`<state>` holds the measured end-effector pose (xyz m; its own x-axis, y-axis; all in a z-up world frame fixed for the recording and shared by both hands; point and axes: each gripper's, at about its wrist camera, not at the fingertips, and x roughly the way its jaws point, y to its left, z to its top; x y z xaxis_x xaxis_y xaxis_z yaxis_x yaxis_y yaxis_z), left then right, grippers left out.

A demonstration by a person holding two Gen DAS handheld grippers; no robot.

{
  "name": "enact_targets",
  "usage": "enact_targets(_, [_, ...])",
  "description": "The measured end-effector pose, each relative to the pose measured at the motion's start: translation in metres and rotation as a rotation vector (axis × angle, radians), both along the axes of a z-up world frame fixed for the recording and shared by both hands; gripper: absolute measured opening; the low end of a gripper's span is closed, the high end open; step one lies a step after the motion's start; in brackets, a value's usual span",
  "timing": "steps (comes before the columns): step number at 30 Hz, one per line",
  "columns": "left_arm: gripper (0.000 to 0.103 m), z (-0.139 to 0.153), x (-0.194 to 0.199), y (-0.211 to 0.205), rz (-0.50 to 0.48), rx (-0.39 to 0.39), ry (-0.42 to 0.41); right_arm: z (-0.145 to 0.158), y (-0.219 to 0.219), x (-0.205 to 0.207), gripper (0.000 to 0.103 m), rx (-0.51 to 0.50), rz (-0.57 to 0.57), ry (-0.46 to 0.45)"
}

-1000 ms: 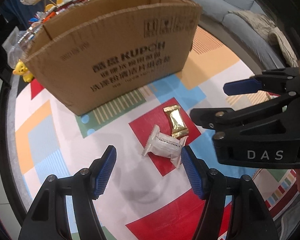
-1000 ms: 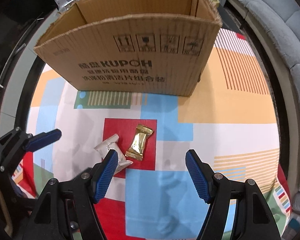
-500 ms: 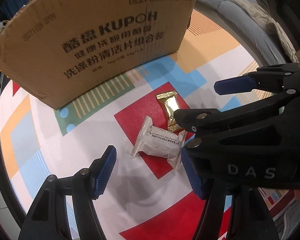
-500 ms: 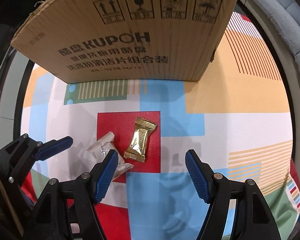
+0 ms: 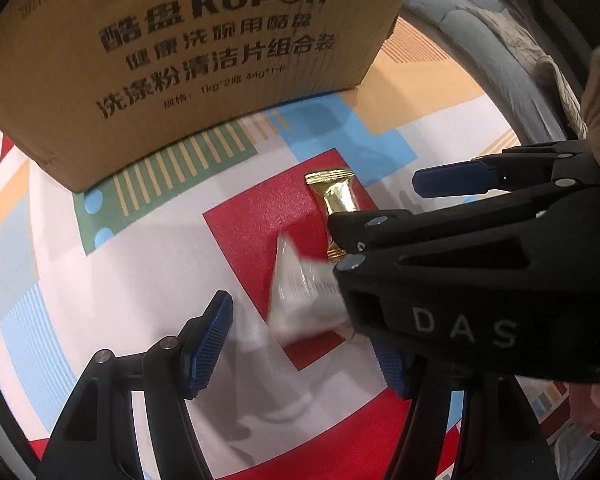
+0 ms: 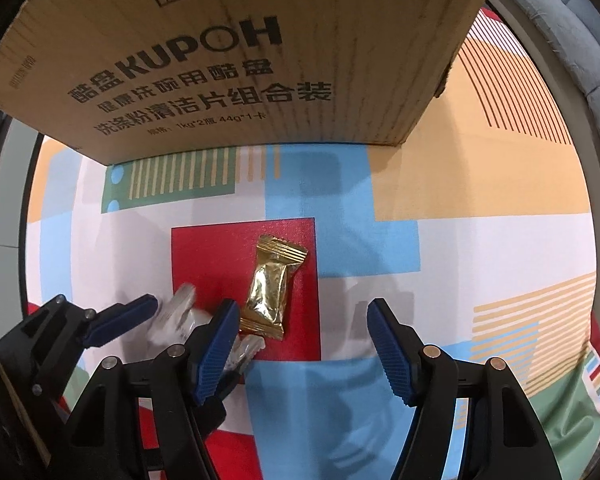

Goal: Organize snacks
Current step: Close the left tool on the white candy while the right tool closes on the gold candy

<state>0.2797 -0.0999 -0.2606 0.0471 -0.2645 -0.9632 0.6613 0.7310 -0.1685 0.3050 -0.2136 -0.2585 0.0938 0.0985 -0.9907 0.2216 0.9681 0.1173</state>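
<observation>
Low over the patterned mat (image 6: 480,248), lower centre of frame, the right gripper (image 6: 300,344) narrows its unloaded jaws around the gold snack (image 6: 270,294); the left gripper (image 5: 300,344), gaping, straddles the clear-wrapped snack (image 5: 300,296). Best practice: centre each wrapper before squeezing, then lift toward the cardboard box (image 6: 240,52) above.

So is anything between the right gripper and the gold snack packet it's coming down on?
Nothing visible lies on or over the gold snack packet. It sits on the mat just ahead of the right gripper, nearer its left finger; the jaws are closing with nothing between them. The clear packet lies close beside it, under the left gripper.
</observation>
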Motion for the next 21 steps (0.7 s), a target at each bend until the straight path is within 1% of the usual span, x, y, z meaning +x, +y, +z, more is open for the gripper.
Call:
enact_targets(1, [0.066,-0.001,0.000,0.001,0.002,0.003,0.002,-0.002,0.000,0.001,0.061,-0.003,0.002,0.004])
enact_targets(5, [0.066,-0.001,-0.002,-0.001,-0.002,0.006,-0.012,-0.012,0.000,0.003,0.054,-0.004,0.001,0.011])
enact_targets(6, [0.066,-0.001,-0.002,-0.002,-0.001,0.009,-0.013,-0.013,-0.001,0.003,0.051,-0.005,0.002,0.007])
enact_targets(8, [0.066,0.000,-0.003,-0.002,0.008,0.012,-0.014,-0.014,-0.001,0.004,0.041,-0.003,0.006,0.003])
enact_targets(9, [0.066,0.000,-0.003,-0.002,0.015,0.011,-0.015,-0.015,-0.002,0.005,0.033,-0.002,0.008,0.004])
enact_targets(11, [0.061,0.000,-0.004,-0.003,0.029,0.012,-0.023,-0.015,-0.002,0.005,0.026,-0.003,0.010,0.001])
enact_targets(12, [0.059,0.000,-0.004,-0.003,0.036,0.015,-0.028,-0.016,-0.004,0.006,0.020,-0.004,0.011,-0.001])
enact_targets(13, [0.054,0.001,-0.005,-0.001,0.041,0.016,-0.031,-0.016,-0.005,0.006,0.016,-0.004,0.011,-0.003])
enact_targets(14, [0.049,0.000,-0.005,-0.003,0.048,0.017,-0.033,-0.016,-0.010,0.007,0.015,-0.003,0.011,-0.005])
enact_targets(15, [0.045,0.000,-0.005,-0.003,0.054,0.016,-0.033,-0.016,-0.012,0.006,0.012,-0.003,0.011,-0.007])
enact_targets(16, [0.038,0.001,-0.004,-0.001,0.059,0.016,-0.032,-0.016,-0.013,0.007,0.010,-0.003,0.011,-0.008])
enact_targets(21, [0.036,0.002,-0.001,0.006,0.076,0.012,-0.021,-0.017,-0.017,0.008,0.006,-0.004,0.014,-0.028])
